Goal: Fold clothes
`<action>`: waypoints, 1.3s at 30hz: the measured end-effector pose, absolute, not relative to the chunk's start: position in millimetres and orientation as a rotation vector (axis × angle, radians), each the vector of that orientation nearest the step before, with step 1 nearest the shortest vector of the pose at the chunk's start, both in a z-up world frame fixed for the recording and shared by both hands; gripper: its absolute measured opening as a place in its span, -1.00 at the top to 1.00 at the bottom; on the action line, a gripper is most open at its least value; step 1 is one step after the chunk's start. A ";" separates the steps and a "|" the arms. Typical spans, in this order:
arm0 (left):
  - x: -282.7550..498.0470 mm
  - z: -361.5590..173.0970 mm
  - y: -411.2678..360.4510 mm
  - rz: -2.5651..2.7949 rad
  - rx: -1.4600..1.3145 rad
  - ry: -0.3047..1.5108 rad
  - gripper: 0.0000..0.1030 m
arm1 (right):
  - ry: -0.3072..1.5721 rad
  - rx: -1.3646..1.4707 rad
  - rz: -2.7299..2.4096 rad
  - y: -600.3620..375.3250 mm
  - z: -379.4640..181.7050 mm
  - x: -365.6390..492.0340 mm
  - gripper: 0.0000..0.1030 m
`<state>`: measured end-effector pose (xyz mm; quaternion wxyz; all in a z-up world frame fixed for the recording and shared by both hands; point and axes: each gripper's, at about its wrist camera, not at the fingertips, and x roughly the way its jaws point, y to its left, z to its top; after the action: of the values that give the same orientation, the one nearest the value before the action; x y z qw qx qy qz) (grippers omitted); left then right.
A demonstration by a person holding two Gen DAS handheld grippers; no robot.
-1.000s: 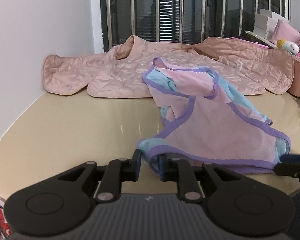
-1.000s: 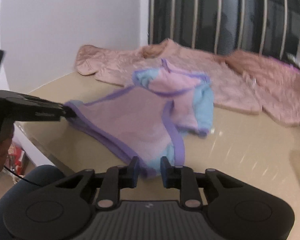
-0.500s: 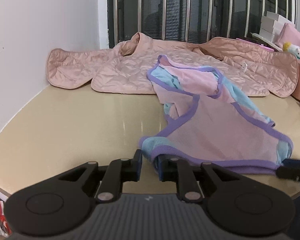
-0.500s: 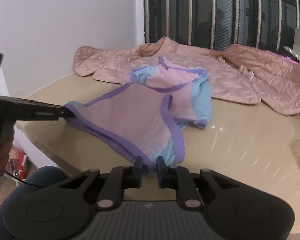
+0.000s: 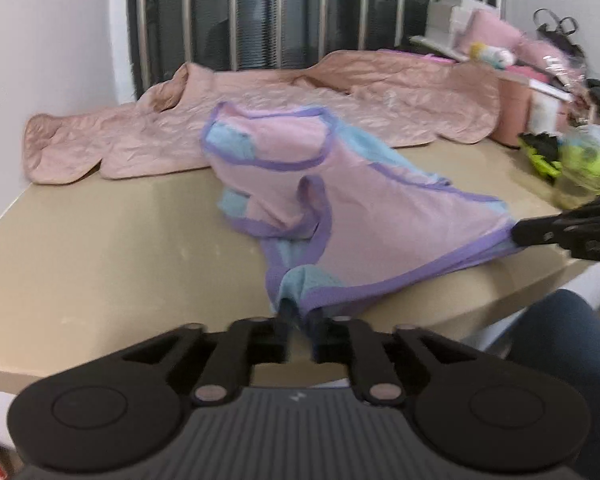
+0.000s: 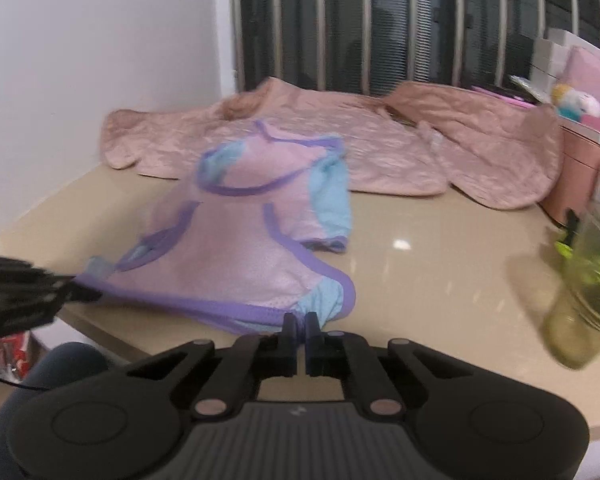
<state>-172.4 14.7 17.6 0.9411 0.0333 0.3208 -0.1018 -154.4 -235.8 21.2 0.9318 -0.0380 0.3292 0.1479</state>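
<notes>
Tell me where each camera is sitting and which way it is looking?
Left wrist view: sits on the left gripper, looks forward across the table toward the barred window; shows its own fingers pinching the pink top, the right gripper and a knee.
Right wrist view: sits on the right gripper, looks the same way from farther right; shows its fingers on the hem, the left gripper and a knee.
Both share the pink top, the quilted jacket and the window bars.

My right tool (image 6: 299,322) pinches the vest's (image 6: 236,248) purple hem at the worktop (image 6: 440,264) edge; my left tool (image 6: 60,294) grips its other corner.
</notes>
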 end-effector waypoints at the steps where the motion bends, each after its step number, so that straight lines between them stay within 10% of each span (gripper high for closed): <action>1: -174.3 20.1 14.8 -0.221 0.055 0.650 -0.05 | 0.682 -0.083 0.291 -238.1 19.6 -154.1 0.88; 7: -157.5 47.2 48.7 -0.237 -0.054 0.608 -0.27 | 0.593 -0.039 0.308 -248.2 32.5 -156.9 0.47; 24: -92.9 23.5 11.2 -0.386 0.289 0.633 -0.25 | 0.719 0.120 0.326 -260.4 29.9 -54.2 0.46; 30: -75.7 16.6 5.5 -0.389 0.275 0.660 0.80 | 0.791 0.237 0.353 -253.1 11.1 -29.6 0.67; 31: -73.1 18.5 7.1 -0.383 0.255 0.659 0.80 | 0.779 0.240 0.334 -251.9 9.3 -27.2 0.93; 37: -59.9 32.7 20.3 -0.345 0.157 0.607 0.81 | 0.626 0.281 0.315 -256.9 22.3 -29.0 0.94; 39: -54.0 34.6 24.3 -0.328 0.136 0.611 0.55 | 0.575 0.231 0.311 -253.3 30.7 -30.4 0.94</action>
<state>-54.0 24.3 34.6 0.9381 0.0666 0.2993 -0.1608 -30.4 -253.3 30.7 0.9405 0.1130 0.2818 0.1526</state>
